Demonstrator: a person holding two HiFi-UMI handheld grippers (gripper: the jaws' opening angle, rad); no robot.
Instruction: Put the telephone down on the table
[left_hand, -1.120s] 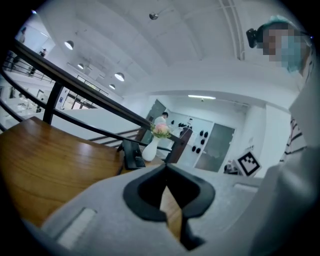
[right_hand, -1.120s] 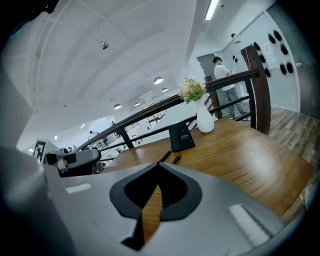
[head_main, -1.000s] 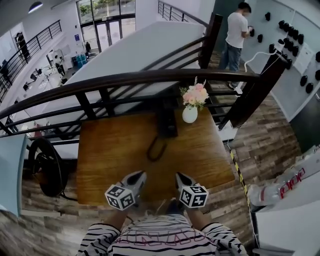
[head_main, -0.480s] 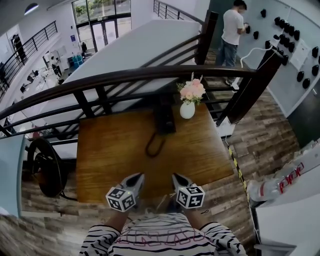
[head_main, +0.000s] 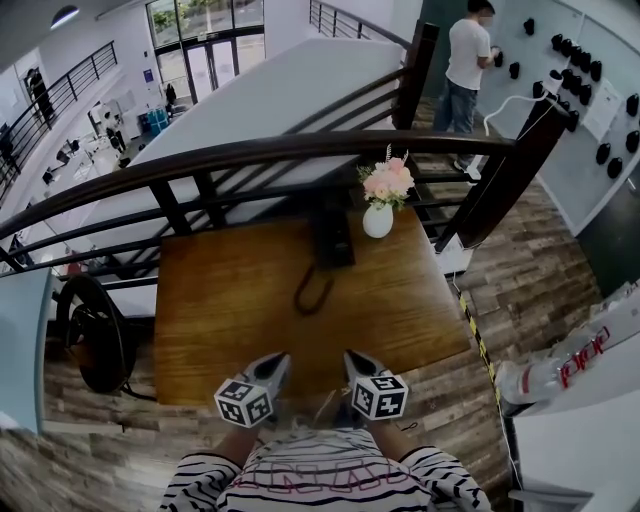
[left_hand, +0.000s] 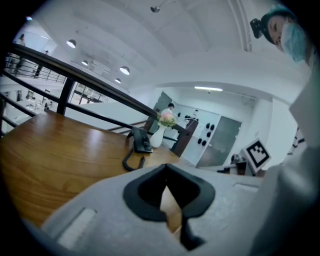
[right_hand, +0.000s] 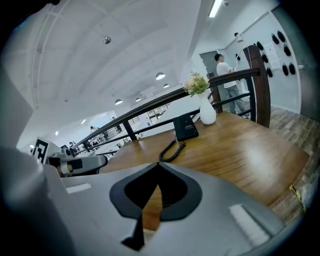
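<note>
The left gripper (head_main: 278, 360) and right gripper (head_main: 352, 357) hover empty, jaws together, at the table's (head_main: 230, 300) near edge. The telephone (head_main: 333, 240) rests far across, likely out of reach.

Head view: steeply down. Left gripper view, right gripper view: low, near edge, facing vase (left_hand: 156, 137); all share table (head_main: 230, 300).
</note>
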